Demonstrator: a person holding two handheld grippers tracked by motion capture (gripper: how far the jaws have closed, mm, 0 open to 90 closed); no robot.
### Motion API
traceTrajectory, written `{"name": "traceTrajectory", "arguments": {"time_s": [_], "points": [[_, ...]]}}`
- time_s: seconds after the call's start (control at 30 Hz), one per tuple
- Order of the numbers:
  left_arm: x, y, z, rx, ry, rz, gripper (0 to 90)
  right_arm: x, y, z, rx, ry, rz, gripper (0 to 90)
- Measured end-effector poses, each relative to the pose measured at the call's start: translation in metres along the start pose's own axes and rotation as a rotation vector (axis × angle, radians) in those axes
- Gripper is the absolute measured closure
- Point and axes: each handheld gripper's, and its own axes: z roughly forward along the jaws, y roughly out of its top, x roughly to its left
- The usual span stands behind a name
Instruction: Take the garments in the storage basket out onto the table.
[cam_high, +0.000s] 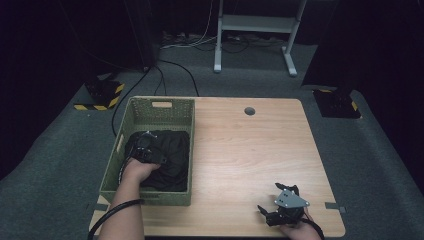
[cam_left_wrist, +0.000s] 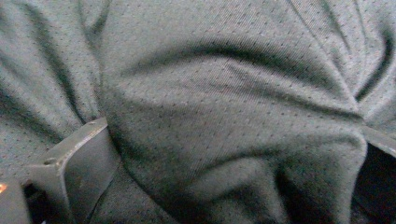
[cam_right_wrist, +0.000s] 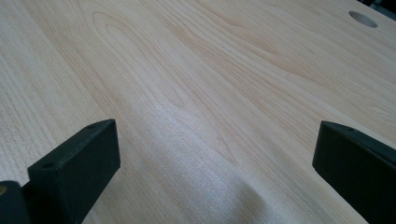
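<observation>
Right tool (cam_high: 278, 201) wide open, empty, over table (cam_high: 240, 150); left tool (cam_left_wrist: 233, 154) spread, pressed into dark cloth (cam_left_wrist: 210, 93), grip unclear.

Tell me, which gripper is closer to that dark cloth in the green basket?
Left. The left gripper is down in the green basket, jaws spread against the dark cloth. The right gripper hovers over the bare table, well away.

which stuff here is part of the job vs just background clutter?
In play, as far as I can judge:
- left gripper, open, pressed into dark cloth
- green basket holding that cloth
- right gripper, open over bare table

Background:
- floor cables
- white desk frame
- striped floor markers
</observation>
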Motion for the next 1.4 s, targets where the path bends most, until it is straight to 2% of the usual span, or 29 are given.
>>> {"name": "traceTrajectory", "arguments": {"time_s": [0.17,0.37,0.4,0.5,0.63,0.87,0.97,1.13,1.27,1.4], "points": [[0.000,0.000,-0.002,-0.003,-0.014,0.006,7.2,0.000,0.000,0.000,-0.002,0.001,0.000,0.6],[0.001,0.000,-0.007,-0.006,-0.045,0.022,22.8,0.000,0.000,0.000,0.002,0.003,-0.004,0.5],[0.001,0.000,-0.009,-0.004,-0.066,0.025,28.0,0.000,0.000,0.000,0.002,0.003,-0.004,0.6],[-0.001,-0.001,-0.010,-0.002,-0.083,0.040,36.6,0.000,0.000,0.000,0.003,0.003,-0.008,0.6],[-0.002,-0.001,-0.012,-0.004,-0.104,0.035,45.7,0.001,0.000,0.001,0.005,0.003,-0.010,0.6],[-0.003,0.000,-0.014,-0.007,-0.103,0.060,54.2,0.001,0.000,0.000,0.002,0.003,-0.010,0.6],[-0.003,0.003,-0.015,0.001,-0.085,0.035,59.9,0.001,0.000,0.000,0.000,0.004,-0.009,0.6],[-0.005,0.004,-0.017,-0.004,-0.081,0.048,64.8,0.000,0.000,0.000,-0.002,0.005,-0.005,0.6],[-0.005,0.007,-0.022,-0.032,-0.081,0.050,67.7,0.000,0.000,0.000,-0.003,0.006,-0.004,0.6],[-0.005,0.011,-0.030,-0.093,-0.070,0.031,68.4,0.000,0.000,0.000,-0.004,0.006,-0.001,0.6]]}}
